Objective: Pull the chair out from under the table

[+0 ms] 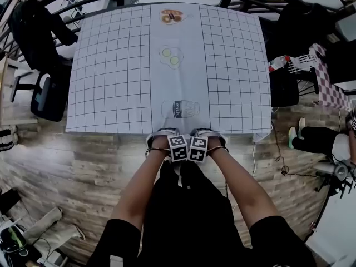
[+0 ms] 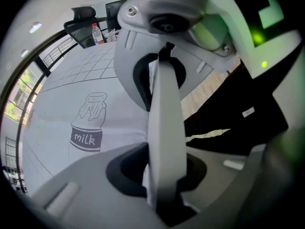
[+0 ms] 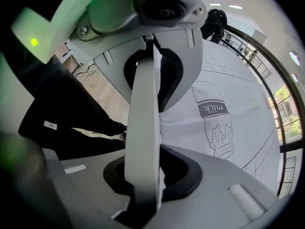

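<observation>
The left tongs (image 2: pixel 164 120) and right tongs (image 3: pixel 145 123) are each clamped on the chair's pale top rail (image 2: pixel 166 147), which runs along the tabletop's (image 1: pixel 111 128) near edge (the rest hidden under the tablecloth (image 1: pixel 233 82)).

Both arms reach forward and down toward the near edge of the table (image 1: pixel 111 93). The left forearm (image 1: pixel 140 189) and right forearm (image 1: pixel 240 183) are bare and converge as they near that edge. The left hand (image 1: pixel 157 149) and right hand (image 1: pixel 218 148) sit side by side just short of it. The left gripper (image 1: pixel 165 133) and right gripper (image 1: pixel 206 133) point steeply down at the edge, and their marker cubes (image 1: pixel 188 148) almost touch. In each gripper view the jaws stand close together, with a sliver of the table's white cloth along their table-side face. Whether they pinch it cannot be told.
</observation>
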